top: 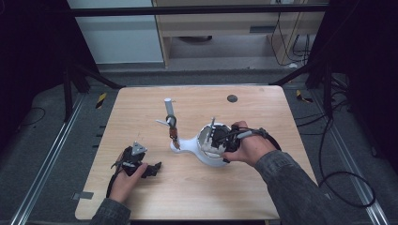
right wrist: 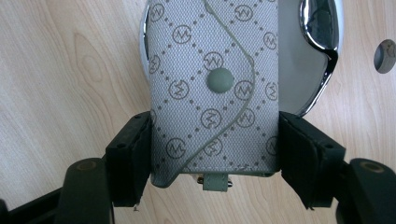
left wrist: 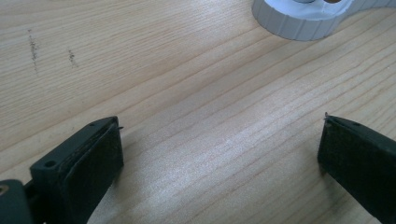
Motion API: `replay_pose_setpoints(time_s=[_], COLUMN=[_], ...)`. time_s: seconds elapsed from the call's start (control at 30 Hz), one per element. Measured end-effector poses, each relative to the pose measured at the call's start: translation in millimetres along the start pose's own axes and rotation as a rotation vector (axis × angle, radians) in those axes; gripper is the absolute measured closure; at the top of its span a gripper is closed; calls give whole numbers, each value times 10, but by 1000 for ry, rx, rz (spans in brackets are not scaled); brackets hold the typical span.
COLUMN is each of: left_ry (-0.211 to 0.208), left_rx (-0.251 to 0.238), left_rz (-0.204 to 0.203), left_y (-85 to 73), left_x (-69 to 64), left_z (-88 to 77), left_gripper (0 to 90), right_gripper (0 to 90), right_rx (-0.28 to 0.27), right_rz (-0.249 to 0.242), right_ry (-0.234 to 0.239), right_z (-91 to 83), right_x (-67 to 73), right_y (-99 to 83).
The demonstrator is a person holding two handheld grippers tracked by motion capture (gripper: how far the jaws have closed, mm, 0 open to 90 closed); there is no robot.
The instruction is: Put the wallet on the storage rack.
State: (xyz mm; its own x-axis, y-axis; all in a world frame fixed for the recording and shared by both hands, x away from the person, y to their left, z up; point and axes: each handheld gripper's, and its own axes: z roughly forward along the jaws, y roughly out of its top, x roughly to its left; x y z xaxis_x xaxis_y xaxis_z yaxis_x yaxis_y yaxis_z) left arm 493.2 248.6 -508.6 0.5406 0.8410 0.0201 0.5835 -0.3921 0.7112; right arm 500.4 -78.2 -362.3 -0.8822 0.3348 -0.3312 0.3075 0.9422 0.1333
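Wallet [right wrist: 212,88] is pinched by right fingers [right wrist: 128,158] over the white dish [right wrist: 322,51] for placing; left fingers [left wrist: 93,161] rest wide open, empty.

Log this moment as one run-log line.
right hand-held gripper: shut on patterned grey pouch, above white dish | left hand-held gripper: open, nothing between, over wooden table

So the right claw [right wrist: 215,154] has both black jaws pressed against the sides of a grey patterned pouch [right wrist: 212,88], the kind with a logo print and a round snap button [right wrist: 220,79] near its middle. A small tab [right wrist: 215,182] sticks out at the pouch's bottom edge. Behind the pouch sits a white dish with a chrome rim [right wrist: 322,42], all on the wooden bench [right wrist: 70,70].
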Motion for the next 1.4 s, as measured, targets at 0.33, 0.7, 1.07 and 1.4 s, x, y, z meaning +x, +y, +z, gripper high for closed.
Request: replay_pose_setpoints(time_s=[0.33, 0.7, 1.07, 1.4], left_ry=[0, -1, -1, -1], left_rx=[-1, -1, -2, -3], left_rz=[0, 1, 2, 3], left_y=[0, 0, -1, -1], left_x=[-2, -4, -5, -6], left_z=[0, 0, 0, 0], left_gripper=[0, 0, 0, 0], right_gripper=[314, 313, 313, 311], right_rx=[22, 39, 44, 46], right_rz=[25, 41, 49, 53], right_ry=[5, 15, 29, 35], right_z=[57, 123, 243, 284], right_x=[-83, -128, -155, -166], right_y=[45, 91, 138, 173])
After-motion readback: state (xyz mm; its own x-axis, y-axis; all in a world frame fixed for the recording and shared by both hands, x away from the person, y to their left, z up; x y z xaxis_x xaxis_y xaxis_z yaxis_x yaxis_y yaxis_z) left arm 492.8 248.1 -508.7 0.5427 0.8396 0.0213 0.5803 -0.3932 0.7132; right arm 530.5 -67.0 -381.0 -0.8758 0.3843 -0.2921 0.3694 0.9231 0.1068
